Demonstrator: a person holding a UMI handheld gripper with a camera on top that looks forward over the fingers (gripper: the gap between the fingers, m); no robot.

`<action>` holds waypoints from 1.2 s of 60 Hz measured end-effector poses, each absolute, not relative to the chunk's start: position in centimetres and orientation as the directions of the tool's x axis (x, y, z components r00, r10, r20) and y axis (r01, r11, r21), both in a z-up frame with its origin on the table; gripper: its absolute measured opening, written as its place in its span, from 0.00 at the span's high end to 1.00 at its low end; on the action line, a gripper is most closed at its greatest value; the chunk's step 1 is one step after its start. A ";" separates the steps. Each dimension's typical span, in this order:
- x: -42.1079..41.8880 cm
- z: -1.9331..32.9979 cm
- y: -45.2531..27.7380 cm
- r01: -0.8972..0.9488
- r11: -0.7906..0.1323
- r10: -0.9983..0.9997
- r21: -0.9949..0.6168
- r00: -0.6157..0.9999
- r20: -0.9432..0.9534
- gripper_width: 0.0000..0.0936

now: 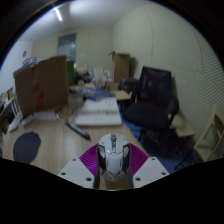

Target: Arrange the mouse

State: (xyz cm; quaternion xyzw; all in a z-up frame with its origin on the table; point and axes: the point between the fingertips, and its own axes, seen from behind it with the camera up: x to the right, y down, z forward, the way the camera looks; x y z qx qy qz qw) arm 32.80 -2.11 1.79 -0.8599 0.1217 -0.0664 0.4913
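Gripper view looks out over a cluttered office room with pale walls, one lit ceiling strip light [58, 14] overhead and one window [66, 46] in the far wall. Largest of the furnishings is a wooden desk [70, 138] that runs forward toward the camera, its bare top showing between the items on it. Beyond it, to one side, stands one big brown cardboard box [42, 82], upright at the desk's far edge, and further back one tall wooden cabinet [121, 66] rises against the wall. On the other side, one black office chair [152, 95] sits close against the desk and fills much of the space beside it. On the desk itself lies one pale keyboard [99, 113], set lengthwise ahead of the fingers, with one dark oval mouse pad [26, 147] lying flat off to the side, well apart from the keyboard. A jumble of smaller things crowds the far end of the desk, too small to make out. Nearest of all, one white and grey mouse [113, 156] sits between the two fingers of the gripper [113, 166], lifted above the desk, with the magenta pads [91, 157] pressing against both of its sides, so the fingers are closed narrowly around it.
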 end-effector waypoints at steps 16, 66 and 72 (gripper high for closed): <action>17.4 19.7 1.6 -0.150 -0.235 -0.203 -0.961 0.974 -0.102 0.61; -4.4 -0.7 3.5 -0.033 -0.675 0.069 -0.737 0.992 -0.108 0.07; -4.2 1.8 2.3 -0.035 -0.651 0.102 -0.758 0.986 -0.132 0.11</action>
